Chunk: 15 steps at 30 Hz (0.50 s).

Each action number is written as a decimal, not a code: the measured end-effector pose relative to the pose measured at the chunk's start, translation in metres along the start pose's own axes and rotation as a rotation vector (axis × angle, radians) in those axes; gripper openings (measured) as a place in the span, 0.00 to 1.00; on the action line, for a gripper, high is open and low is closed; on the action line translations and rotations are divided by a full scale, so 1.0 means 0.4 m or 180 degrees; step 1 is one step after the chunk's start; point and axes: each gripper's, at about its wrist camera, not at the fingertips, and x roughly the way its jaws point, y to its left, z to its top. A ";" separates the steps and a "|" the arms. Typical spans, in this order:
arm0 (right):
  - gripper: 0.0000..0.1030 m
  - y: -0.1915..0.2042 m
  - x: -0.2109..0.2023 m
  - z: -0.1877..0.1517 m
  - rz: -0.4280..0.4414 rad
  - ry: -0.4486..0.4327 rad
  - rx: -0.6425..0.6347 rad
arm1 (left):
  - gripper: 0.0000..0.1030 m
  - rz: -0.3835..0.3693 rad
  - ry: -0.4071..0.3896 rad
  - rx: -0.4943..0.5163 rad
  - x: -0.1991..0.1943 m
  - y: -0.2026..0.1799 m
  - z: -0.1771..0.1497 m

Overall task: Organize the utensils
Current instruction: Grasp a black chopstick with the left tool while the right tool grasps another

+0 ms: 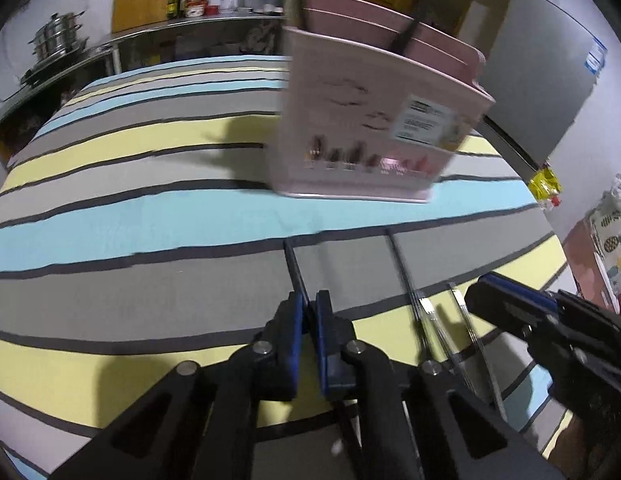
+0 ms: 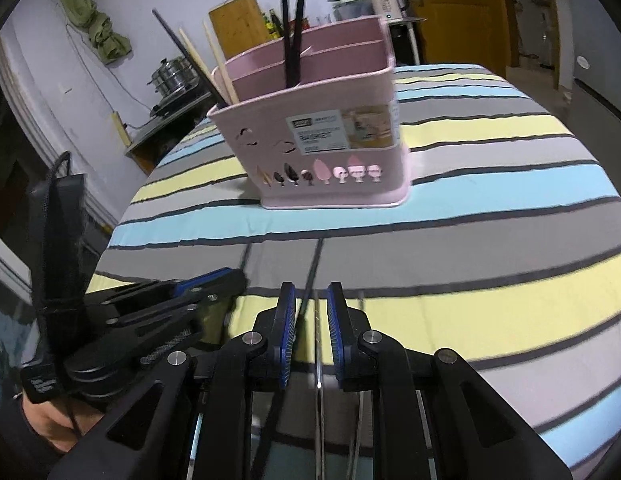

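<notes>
A pink utensil holder (image 1: 370,128) (image 2: 318,152) stands upright on the striped table, with black and wooden chopsticks sticking out of its compartments. My left gripper (image 1: 309,300) is shut on a black chopstick (image 1: 292,264) lying on the cloth; in the right wrist view the left gripper (image 2: 230,278) shows at the left. Two more silver-tipped chopsticks (image 1: 406,280) lie just to its right. My right gripper (image 2: 311,296) hovers low over these with its pads apart. A dark chopstick (image 2: 312,268) and a silver one run between the pads untouched. The right gripper (image 1: 482,294) also shows at the right edge of the left wrist view.
A striped blue, yellow and grey cloth (image 2: 470,200) covers the round table. A steel counter with stacked pots (image 1: 58,40) and bottles runs behind. A grey appliance (image 1: 542,92) stands at the far right, with a yellow door (image 2: 450,8) and a kettle (image 2: 386,0) beyond. A hand (image 2: 50,420) holds the left gripper.
</notes>
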 end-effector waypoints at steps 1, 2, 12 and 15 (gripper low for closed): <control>0.16 0.004 0.015 0.007 -0.0002 0.0029 -0.0003 | 0.07 0.0015 -0.0004 -0.0032 -0.005 0.018 -0.001; 0.16 0.007 0.027 0.012 0.0007 0.0050 -0.0005 | 0.07 0.0038 -0.0001 -0.0072 -0.010 0.038 -0.001; 0.16 0.030 0.116 0.048 -0.0212 0.0286 -0.0046 | 0.08 -0.0006 0.0103 -0.0343 0.005 0.102 0.007; 0.16 0.029 0.134 0.056 -0.0292 0.0372 -0.0032 | 0.08 -0.0008 0.0135 -0.0389 0.019 0.110 0.019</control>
